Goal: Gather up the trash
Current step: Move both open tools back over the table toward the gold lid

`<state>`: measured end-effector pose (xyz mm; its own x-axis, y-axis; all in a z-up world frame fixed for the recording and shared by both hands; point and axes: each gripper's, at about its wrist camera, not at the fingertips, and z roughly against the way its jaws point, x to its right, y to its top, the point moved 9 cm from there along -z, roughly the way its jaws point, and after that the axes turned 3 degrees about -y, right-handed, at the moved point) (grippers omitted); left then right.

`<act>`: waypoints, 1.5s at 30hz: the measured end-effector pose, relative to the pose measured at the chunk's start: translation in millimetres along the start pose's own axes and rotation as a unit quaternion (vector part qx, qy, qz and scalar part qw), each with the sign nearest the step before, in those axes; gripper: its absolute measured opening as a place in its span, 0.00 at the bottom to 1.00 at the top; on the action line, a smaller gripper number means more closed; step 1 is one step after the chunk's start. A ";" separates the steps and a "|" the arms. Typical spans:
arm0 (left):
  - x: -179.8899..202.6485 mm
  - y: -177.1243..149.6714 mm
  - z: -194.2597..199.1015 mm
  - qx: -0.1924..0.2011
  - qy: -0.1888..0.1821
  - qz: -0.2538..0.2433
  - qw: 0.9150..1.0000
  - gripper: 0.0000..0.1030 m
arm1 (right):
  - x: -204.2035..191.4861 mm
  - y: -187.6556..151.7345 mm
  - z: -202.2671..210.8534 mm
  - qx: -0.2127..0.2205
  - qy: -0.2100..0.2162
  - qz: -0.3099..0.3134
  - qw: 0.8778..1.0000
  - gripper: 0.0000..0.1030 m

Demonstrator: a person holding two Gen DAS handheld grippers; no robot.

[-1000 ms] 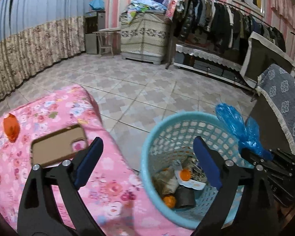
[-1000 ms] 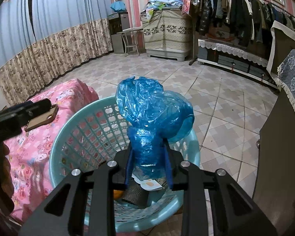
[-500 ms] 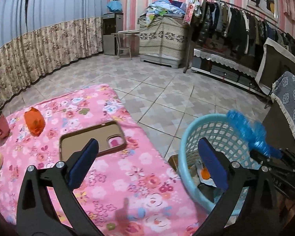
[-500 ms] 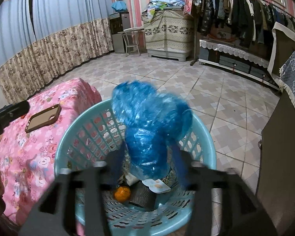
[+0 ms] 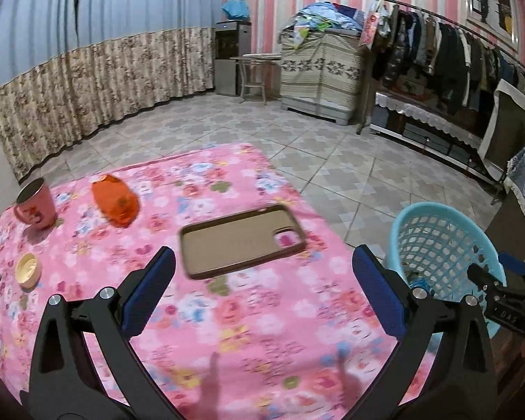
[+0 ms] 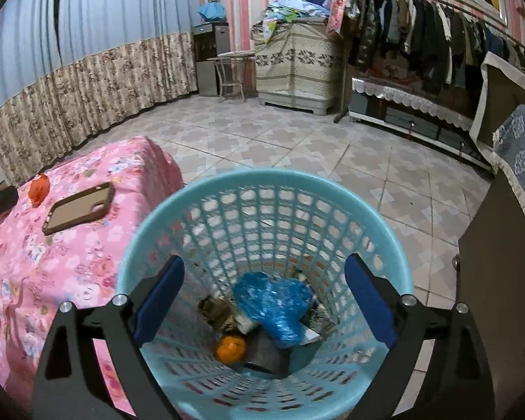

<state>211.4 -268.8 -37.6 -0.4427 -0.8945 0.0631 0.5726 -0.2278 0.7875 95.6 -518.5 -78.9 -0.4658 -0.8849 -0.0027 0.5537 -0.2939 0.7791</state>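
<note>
A light blue mesh basket [image 6: 262, 182] stands on the floor beside the pink floral table [image 5: 227, 315]. The crumpled blue plastic bag [image 6: 276, 306] lies inside it on other trash, next to an orange fruit [image 6: 230, 349]. My right gripper [image 6: 264, 297] hangs over the basket mouth, its jaws opening wide with nothing between the pads. My left gripper [image 5: 262, 290] is open above the table, empty. An orange crumpled wrapper [image 5: 115, 203] lies on the cloth at far left, a small yellowish cap [image 5: 28, 269] nearer. The basket [image 5: 437, 241] shows at right in the left wrist view.
A brown phone case [image 5: 241, 238] lies mid-table and a pink mug [image 5: 35, 206] stands at the far left corner. A dark cabinet [image 6: 500, 280] stands right of the basket. Tiled floor, a clothes rack and covered furniture lie beyond.
My right gripper opened and the blue bag dropped into the basket. My left gripper swung left from over the basket to over the table, staying open.
</note>
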 end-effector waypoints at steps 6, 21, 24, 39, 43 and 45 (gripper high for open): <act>-47.2 -4.5 12.1 0.002 0.033 0.009 0.999 0.95 | -38.4 8.1 6.6 0.019 0.019 0.010 1.000 0.88; -220.3 -0.1 28.1 -0.002 0.145 0.077 0.986 0.95 | -185.1 33.2 6.8 0.039 0.105 0.078 0.991 0.89; -264.3 -1.7 25.1 -0.015 0.171 0.096 0.981 0.95 | -210.3 36.5 6.3 0.039 0.117 0.097 0.988 0.89; -377.3 -70.3 -4.1 -0.099 0.192 0.204 0.955 0.70 | -308.8 43.3 -38.2 -0.007 0.141 0.147 0.979 0.89; -384.0 -84.7 -12.6 -0.122 0.170 0.225 0.952 0.51 | -332.9 43.7 -52.4 -0.021 0.146 0.158 0.976 0.89; -384.5 -85.2 -13.0 -0.119 0.159 0.233 0.952 0.47 | -347.9 46.0 -59.6 -0.030 0.153 0.160 0.975 0.89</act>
<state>341.9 89.5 -136.9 0.1078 -0.9823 0.1531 0.8122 0.1758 0.5562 324.3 -245.8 -79.4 -0.0403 -0.9984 0.0402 0.6802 0.0020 0.7330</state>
